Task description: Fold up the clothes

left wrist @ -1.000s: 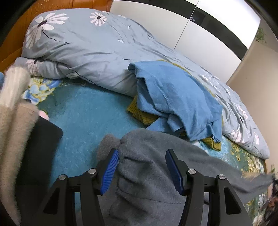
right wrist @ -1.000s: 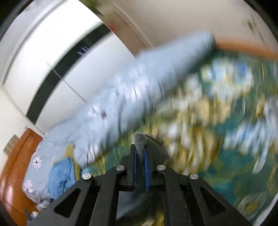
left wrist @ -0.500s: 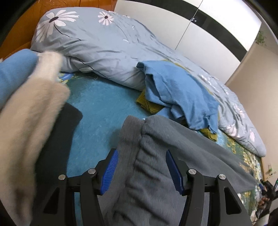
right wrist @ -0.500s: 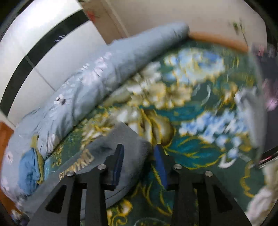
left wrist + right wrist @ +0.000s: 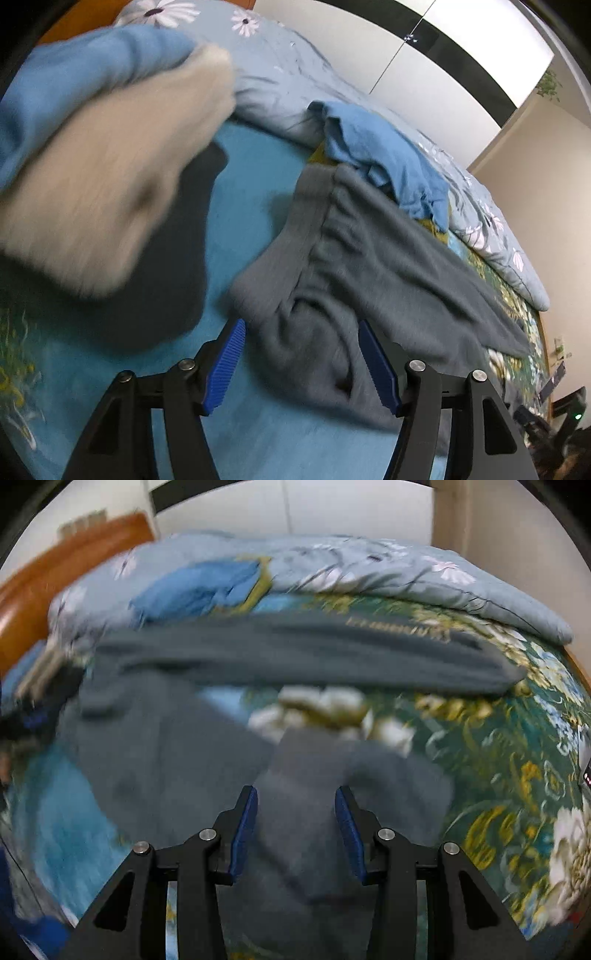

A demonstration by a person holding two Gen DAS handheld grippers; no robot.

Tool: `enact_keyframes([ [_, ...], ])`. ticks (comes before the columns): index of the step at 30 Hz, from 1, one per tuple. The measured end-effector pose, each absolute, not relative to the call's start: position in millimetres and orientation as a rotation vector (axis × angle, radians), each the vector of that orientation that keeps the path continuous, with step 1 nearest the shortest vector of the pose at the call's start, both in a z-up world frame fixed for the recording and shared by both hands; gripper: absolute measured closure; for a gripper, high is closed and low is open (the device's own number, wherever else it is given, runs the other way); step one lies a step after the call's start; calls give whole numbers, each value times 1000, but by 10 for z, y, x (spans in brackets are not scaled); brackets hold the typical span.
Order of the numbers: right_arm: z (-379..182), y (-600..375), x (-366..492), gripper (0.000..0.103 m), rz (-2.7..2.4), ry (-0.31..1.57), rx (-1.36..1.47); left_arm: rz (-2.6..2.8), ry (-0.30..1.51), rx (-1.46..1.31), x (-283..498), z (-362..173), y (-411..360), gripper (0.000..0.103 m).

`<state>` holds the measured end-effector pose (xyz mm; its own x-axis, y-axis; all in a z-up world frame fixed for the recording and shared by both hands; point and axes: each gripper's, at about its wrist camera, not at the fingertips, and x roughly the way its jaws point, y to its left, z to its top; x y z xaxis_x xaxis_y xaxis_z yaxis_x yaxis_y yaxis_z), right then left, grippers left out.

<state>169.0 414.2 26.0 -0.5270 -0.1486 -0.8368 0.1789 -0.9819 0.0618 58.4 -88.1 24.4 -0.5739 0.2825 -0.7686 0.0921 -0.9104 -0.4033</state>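
**Two tongs open over the gray pants**

Two tongs, both spread wide, neither one pinching anything.

Left tongs: blue pads apart, w/ the bunched waist end of the gray pants lying between them. Cloth sits in the gap but the pads aren't squeezing it. The stretchy waistband is wrinkled just ahead of the tips.

Right tongs: also released, blue pads apart. A folded-over bit of the gray pants pokes up between them, loose. View is blurry, so can't tell if the pads touch the cloth.

Pants lie on the bed, on the teal sheet w/ big white & yellow flowers. One long leg stretches flat across the bed, beyond the right tongs, w/ some gold letters near its far end, too smeared to read. The rest of the pants is heaped closer in.

Past the pants: a blue garment crumpled on top of smth mustard yellow, right by the waistband. Behind those, a pale blue quilt w/ daisies rolled along the far side of the bed.

Left side of the left view: a fuzzy cream thing, blue cloth above it & smth dark under it, all close to the camera & blurred.

Far back: white wardrobe doors, orange wood headboard.
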Motion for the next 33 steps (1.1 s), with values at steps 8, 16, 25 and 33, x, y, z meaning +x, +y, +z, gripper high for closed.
enact_keyframes([
  [8, 42, 3983, 1853, 58, -2588, 285, 1469, 2544, -783, -1488, 859, -39, -1038, 35],
  [16, 46, 4170, 1723, 79, -2659, 123, 1513, 2474, -896, -1483, 682, -211, -925, 36],
  [25, 759, 4955, 1817, 93, -2940, -270, 1256, 2451, -1049, -1384, 393, -315, -854, 44],
  [33, 652, 6178, 2051, 93, -3084, -808, 1345, 2399, -1200, -1286, 370, -455, -928, 46],
])
